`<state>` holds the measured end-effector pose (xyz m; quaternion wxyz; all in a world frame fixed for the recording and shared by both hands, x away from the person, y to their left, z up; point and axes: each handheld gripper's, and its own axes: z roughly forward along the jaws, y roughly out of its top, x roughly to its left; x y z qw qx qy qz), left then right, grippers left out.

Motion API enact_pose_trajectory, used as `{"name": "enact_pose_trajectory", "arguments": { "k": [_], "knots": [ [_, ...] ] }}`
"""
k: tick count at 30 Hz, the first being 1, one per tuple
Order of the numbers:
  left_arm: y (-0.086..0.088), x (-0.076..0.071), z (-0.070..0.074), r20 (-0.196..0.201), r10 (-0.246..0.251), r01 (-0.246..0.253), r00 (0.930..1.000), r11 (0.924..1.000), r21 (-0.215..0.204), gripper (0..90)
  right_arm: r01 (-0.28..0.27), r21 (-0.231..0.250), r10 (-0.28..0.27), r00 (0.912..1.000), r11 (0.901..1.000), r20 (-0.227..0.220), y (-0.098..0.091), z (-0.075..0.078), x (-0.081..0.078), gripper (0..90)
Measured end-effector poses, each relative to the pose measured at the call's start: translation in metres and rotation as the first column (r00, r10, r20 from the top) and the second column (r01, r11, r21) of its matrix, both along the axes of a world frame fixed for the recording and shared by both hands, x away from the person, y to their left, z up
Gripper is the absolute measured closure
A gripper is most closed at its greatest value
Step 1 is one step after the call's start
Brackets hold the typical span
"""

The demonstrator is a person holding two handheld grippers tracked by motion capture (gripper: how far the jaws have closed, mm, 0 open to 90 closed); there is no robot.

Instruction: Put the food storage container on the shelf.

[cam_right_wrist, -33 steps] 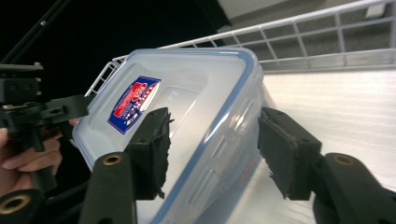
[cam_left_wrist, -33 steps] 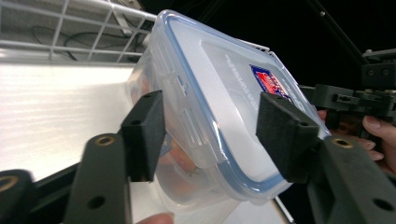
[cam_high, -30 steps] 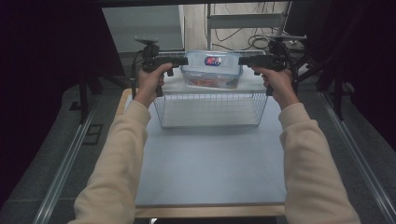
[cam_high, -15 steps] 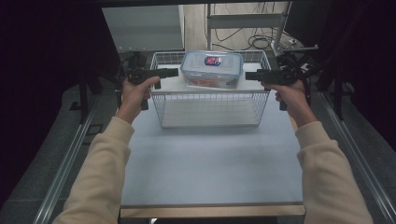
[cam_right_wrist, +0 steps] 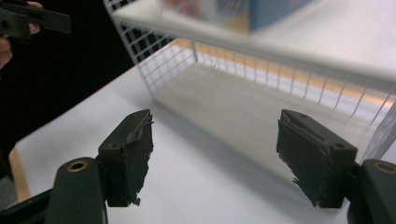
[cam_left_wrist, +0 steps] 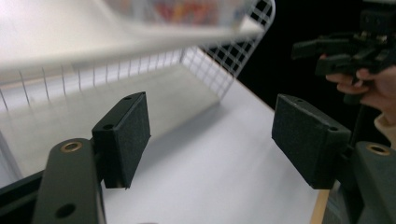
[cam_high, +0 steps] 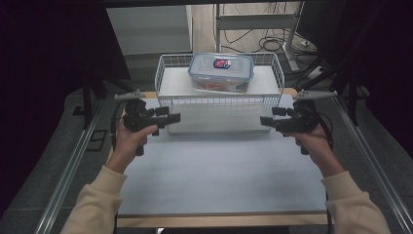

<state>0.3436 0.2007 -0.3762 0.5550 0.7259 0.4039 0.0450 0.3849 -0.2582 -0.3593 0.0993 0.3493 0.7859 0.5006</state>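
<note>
One clear lidded container (cam_high: 220,72) sits on the white shelf in the wire basket (cam_high: 168,68) at the tabletop's (cam_high: 214,170) far end. Both grippers have pulled back from it since a second ago, left gripper (cam_high: 171,118) and right gripper (cam_high: 265,121) now empty, fingers apart: likely placed and released. Bare tabletop lies open toward the near edge.

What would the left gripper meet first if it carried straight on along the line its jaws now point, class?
In the high view the left gripper points across the table toward the right gripper, just in front of the wire basket. Its path looks free over the bare table until the right gripper, though it may graze the basket's front.
</note>
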Motion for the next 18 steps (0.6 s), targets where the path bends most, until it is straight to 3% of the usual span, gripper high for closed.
{"name": "enact_pose_trajectory", "arguments": {
  "k": [5, 11, 15, 18],
  "knots": [
    [-0.004, -0.028, -0.036, 0.003, -0.004, 0.003, 1.0000, 0.9973, 0.074, 25.2, -0.032, -0.019, 0.031, 0.9993, 0.9993, -0.023, -0.007, -0.031, -0.024, 25.8],
    [-0.014, -0.039, -0.073, -0.050, -0.024, 0.030, 0.9984, 0.9935, 0.110, 23.4, -0.041, -0.044, 0.039, 0.9985, 0.9982, -0.039, -0.011, -0.063, -0.042, 25.3],
    [-0.022, -0.041, -0.086, -0.067, -0.021, 0.032, 0.9975, 0.9855, 0.167, 23.1, -0.031, -0.031, 0.030, 0.9979, 0.9990, -0.058, -0.015, -0.075, -0.045, 25.0],
    [-0.025, -0.041, -0.087, -0.063, -0.028, 0.038, 0.9976, 0.9852, 0.167, 22.9, -0.032, -0.037, 0.030, 0.9982, 0.9988, -0.052, -0.014, -0.077, -0.045, 24.6]
  ]
}}
